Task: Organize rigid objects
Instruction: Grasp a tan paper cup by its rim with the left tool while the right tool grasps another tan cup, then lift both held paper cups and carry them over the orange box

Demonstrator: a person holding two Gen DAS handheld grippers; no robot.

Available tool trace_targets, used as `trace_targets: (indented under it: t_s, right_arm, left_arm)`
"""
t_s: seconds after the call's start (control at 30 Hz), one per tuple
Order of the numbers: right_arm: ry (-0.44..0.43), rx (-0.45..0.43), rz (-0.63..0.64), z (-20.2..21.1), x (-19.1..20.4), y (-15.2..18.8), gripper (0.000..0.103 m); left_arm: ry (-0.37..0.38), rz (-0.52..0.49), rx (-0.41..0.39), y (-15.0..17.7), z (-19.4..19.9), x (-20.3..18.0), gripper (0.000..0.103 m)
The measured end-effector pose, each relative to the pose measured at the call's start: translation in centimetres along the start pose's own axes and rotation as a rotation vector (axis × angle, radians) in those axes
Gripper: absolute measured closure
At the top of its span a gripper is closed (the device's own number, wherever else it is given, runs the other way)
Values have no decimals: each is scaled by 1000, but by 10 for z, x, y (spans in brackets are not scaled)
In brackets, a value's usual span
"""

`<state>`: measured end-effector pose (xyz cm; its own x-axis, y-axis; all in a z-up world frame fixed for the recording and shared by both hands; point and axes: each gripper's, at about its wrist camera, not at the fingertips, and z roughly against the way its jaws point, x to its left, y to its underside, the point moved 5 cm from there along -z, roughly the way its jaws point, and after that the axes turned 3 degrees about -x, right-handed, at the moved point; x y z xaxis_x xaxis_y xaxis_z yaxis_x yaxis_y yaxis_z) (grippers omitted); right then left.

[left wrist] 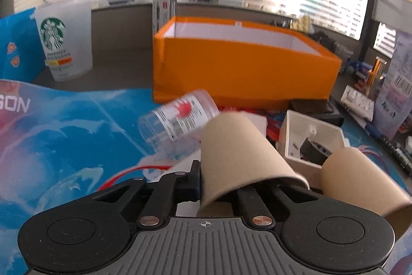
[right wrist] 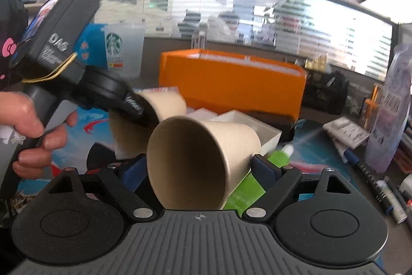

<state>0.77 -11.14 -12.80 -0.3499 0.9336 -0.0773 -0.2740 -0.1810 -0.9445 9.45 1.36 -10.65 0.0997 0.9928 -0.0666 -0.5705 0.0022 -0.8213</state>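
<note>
Left claw point(left wrist: 202, 172) first: clenched, and we see it pinching the wall of the left cup point(left wrist: 239, 151) at the rim, one finger outside and the other inside. That cup is tilted, base pointing away, up off the mat point(left wrist: 64, 133).

Right claw point(right wrist: 199, 169): wide, grasping the right cup point(right wrist: 231, 138), with pads on both sides. The mouth faces the camera and the cup is tilted, just beside the left cup. We can't tell if the two cups touch. A hand point(right wrist: 33, 125) holds the left claw's handle.

Beyond the left cup a clear jar point(left wrist: 177, 117) lies on its side on the mat. A white tray point(left wrist: 309, 130) with small parts sits just behind the cups. A green tube point(right wrist: 278, 159) lies under the right cup.

An orange box point(left wrist: 244, 68), open and showing white inside, sits further back on the table point(left wrist: 116, 68) towards its far edge. A Starbucks cup point(left wrist: 64, 43) stands upright near the far left corner. The right edge is clutter: pens and packets.
</note>
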Motion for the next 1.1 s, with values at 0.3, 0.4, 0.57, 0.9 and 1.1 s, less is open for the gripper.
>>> trace_targets:
  t_s: [0.3, 0.4, 0.57, 0.9, 1.1]
  right_arm:
    - [59, -86, 77, 8, -2, -12, 21]
    - [66, -93, 79, 8, -4, -15, 21]
    - [96, -117, 112, 10, -6, -22, 21]
    - [135, -162, 169, 12, -6, -40, 21]
    - [136, -182, 196, 12, 0, -50, 21]
  left_arm:
    - [36, -15, -75, -16, 27, -1, 101]
    - [55, -5, -86, -22, 30, -1, 101]
    - [65, 11, -99, -28, 35, 3, 101]
    - [56, 7, -146, -43, 49, 8, 101]
    - [57, 0, -179, -53, 60, 10, 101]
